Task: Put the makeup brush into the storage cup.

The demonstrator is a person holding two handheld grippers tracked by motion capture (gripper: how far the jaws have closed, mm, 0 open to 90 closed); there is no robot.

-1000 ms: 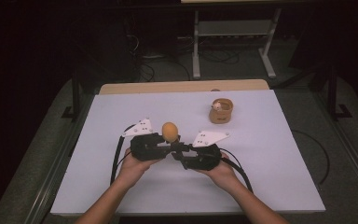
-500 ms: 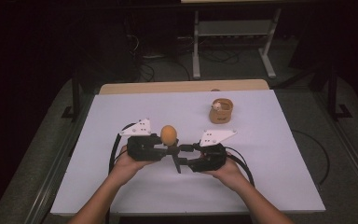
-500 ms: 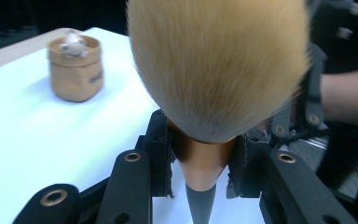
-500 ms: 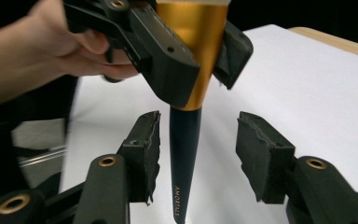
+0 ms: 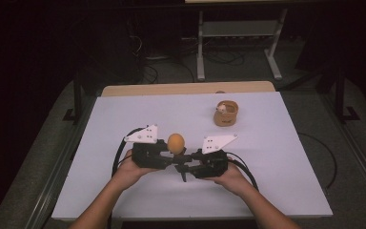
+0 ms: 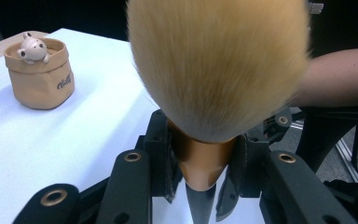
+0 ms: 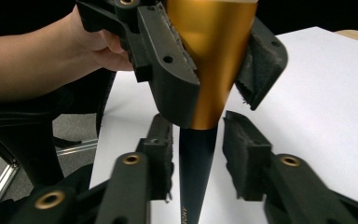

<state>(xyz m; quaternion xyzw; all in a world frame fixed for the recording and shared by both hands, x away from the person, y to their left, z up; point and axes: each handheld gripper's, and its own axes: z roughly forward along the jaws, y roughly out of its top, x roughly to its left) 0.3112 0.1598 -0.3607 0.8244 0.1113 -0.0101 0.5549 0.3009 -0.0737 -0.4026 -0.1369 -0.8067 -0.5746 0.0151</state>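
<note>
Two grippers meet near the lower middle of the high view, over a white table (image 5: 276, 143), each held in one of the person's hands. The left gripper (image 5: 164, 153) is clamped on a makeup brush (image 5: 176, 142): in the left gripper view its jaws press against both sides of the brush's gold collar (image 6: 200, 161), and the tan bristles (image 6: 216, 65) swell up across the upper middle of that frame. In the right gripper view the same jaws come in from the top of the frame, closed around the collar (image 7: 212, 56), and the brush's thin black handle (image 7: 193, 177) runs down from it toward the bottom edge.

The right gripper (image 7: 197, 158) has its jaws apart. The handle passes between its padded fingers (image 7: 242, 156) with a gap on each side, so they are not touching it. In the high view this gripper (image 5: 186, 168) sits just right of the brush, facing the left one.

One small tan bag (image 5: 226, 114) stands well apart from the grippers, toward the upper right of the table, with a little animal figure (image 5: 224, 108) peeking over its rim. In the left gripper view the bag (image 6: 39, 77) appears at upper left, upright, with dark writing on its side too small to read.
</note>
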